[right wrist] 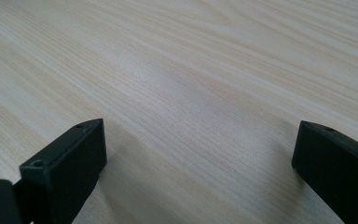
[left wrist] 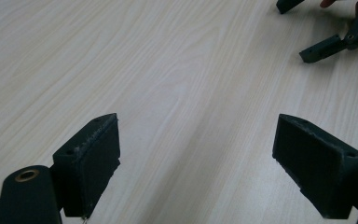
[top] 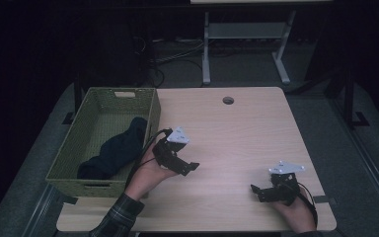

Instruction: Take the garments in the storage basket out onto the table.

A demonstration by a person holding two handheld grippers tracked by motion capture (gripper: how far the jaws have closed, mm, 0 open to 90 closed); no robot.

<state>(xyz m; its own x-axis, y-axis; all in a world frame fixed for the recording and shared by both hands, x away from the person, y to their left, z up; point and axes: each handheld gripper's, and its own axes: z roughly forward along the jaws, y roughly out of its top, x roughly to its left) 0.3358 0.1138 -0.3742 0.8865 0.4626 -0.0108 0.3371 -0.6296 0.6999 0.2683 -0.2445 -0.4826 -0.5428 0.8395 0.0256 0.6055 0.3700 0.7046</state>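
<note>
Both claws gape empty over bare bench (top: 237,128): left claw (top: 190,168), right claw (top: 256,191). Basket (top: 150,116) with dark cloth (top: 121,148) beside left claw. No readable writing.

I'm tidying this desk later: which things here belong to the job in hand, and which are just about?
In the job:
- left gripper, open, empty
- right gripper, open, empty
- dark cloth lying in the basket
- green woven basket

Just about:
- table with its cable hole
- desk frame behind
</note>
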